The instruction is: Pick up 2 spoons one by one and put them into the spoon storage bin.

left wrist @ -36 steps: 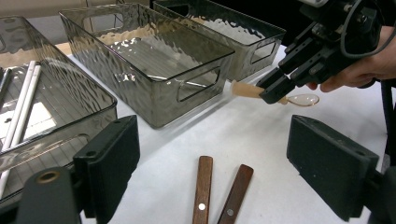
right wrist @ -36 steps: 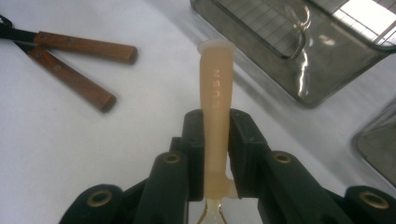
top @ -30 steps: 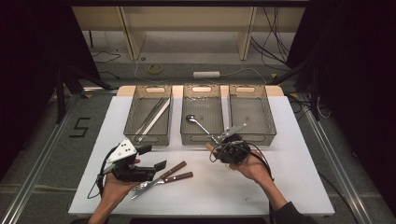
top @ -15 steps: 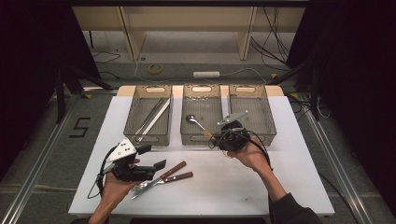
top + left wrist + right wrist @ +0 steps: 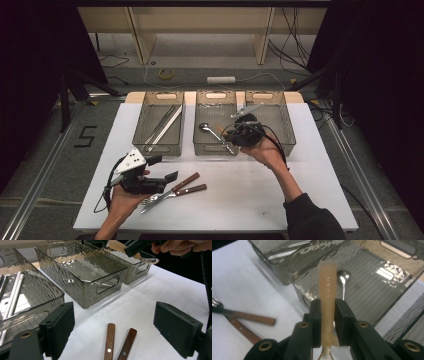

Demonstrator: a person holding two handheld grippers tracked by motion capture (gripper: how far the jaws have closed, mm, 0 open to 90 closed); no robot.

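Pale tan wooden handle stamped "LUSN" (image 5: 327,292), with a metal end just showing below, pinched upright between the two black jaws of the right tongs (image 5: 327,312). Held over the middle smoky clear plastic bin (image 5: 216,129), where a silver metal spoon (image 5: 208,129) lies on the ribbed bottom. Right tongs (image 5: 235,131) carried by the right hand (image 5: 265,154) above the near wall between the middle bin and the right-hand smoky bin (image 5: 284,125). Left-hand smoky bin (image 5: 159,125) loaded with long silver and white utensils (image 5: 164,127). Nearer, on the white table (image 5: 250,195), two wooden-handled pieces of cutlery (image 5: 172,191) lying side by side, handles almost touching. Left tongs (image 5: 113,327) spread wide, gripping nothing, just above those brown handles (image 5: 110,341); gripped by the left hand (image 5: 122,200) at the table's near left.
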